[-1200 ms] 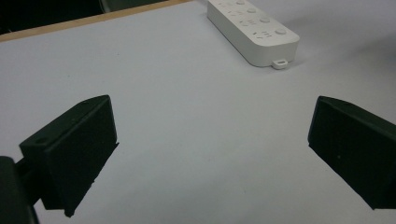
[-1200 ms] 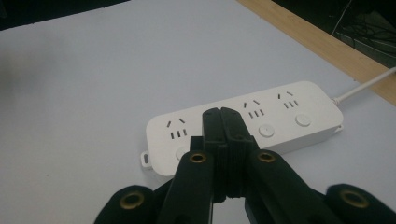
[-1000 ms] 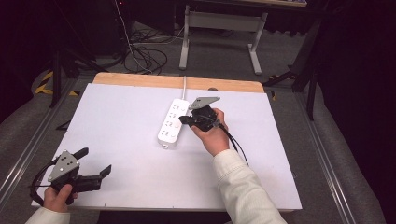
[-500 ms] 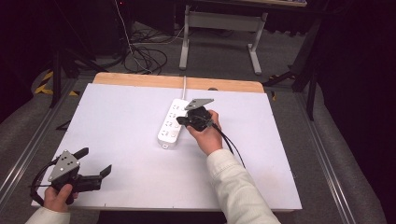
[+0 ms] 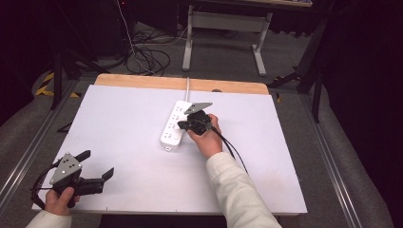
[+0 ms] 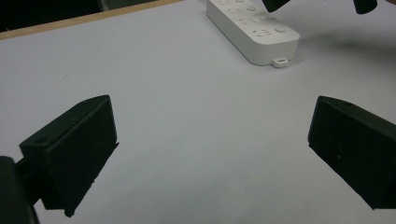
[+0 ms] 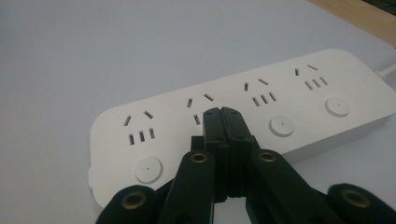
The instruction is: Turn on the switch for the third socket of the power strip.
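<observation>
Right gripper [image 7: 223, 114], jaws clenched together with nothing between, is pressing its tip over the power strip [image 7: 243, 121]. Left gripper [image 5: 97, 166], jaws released, is resting well apart from the strip, near the table [image 5: 142, 190] corner.

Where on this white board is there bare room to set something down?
The white board is bare left of the power strip, as far as the left gripper at the near-left corner. Right of the right gripper, it's bare to the edge. Only the middle is crowded: strip, right gripper and trailing cable.
</observation>
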